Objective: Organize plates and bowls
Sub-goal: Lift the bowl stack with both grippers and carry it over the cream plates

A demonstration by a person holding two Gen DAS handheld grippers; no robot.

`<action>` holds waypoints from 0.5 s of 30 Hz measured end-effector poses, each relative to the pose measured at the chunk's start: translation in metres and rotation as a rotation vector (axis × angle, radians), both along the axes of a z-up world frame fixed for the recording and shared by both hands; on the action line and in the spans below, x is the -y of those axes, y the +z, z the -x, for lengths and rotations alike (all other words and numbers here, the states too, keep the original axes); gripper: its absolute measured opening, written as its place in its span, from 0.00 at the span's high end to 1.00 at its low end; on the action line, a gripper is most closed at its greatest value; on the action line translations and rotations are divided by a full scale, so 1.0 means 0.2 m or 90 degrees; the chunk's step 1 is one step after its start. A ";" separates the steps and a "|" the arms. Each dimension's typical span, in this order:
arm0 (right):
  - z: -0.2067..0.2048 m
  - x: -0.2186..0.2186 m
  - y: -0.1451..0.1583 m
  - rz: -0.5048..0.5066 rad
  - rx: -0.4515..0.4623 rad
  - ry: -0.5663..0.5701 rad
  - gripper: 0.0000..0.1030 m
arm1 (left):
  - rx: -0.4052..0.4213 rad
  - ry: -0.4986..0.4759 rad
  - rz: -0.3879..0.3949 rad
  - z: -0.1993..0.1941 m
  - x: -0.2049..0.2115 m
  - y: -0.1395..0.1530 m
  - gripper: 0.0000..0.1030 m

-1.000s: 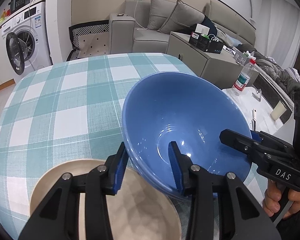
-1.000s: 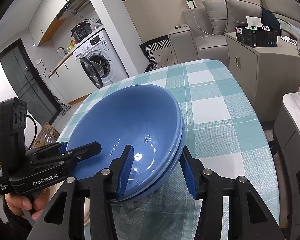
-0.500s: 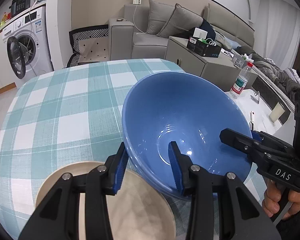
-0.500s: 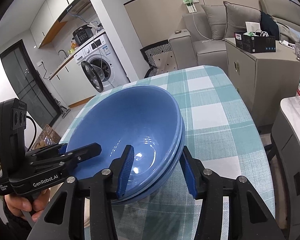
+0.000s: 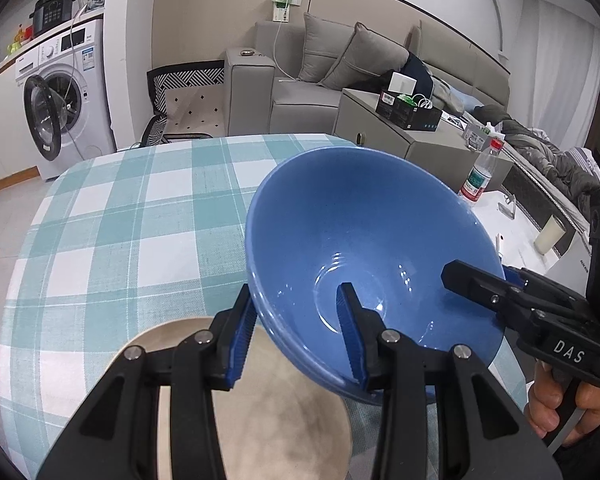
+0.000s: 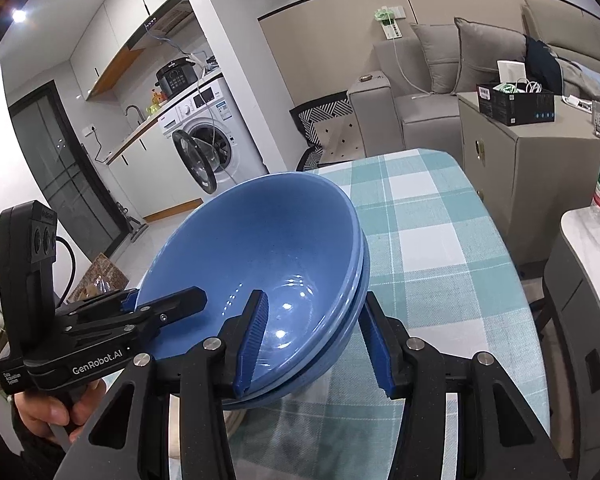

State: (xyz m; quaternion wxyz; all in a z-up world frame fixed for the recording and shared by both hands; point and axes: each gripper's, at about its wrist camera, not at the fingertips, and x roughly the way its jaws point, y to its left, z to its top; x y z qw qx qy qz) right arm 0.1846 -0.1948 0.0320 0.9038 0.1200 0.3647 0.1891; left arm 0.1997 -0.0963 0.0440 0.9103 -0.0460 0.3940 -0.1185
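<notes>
1. The left tongs are clenched on the near-left rim of the stacked blue bowls, one pad inside the bowl and one outside.
2. The right tongs clasp the opposite rim of the same stack the same way; two nested rims show at that edge.
3. The bowls are tilted and lifted clear of the tabletop, which wears a teal checked cloth.
4. A beige plate lies on the cloth below the left tongs, under the bowls' near edge.
5. Beyond the tabletop stand a washing machine and a grey sofa.
</notes>
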 end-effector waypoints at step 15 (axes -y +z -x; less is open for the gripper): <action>0.06 -0.17 0.04 -0.009 0.012 0.036 0.53 | 0.035 0.042 -0.005 0.12 -0.15 0.07 0.62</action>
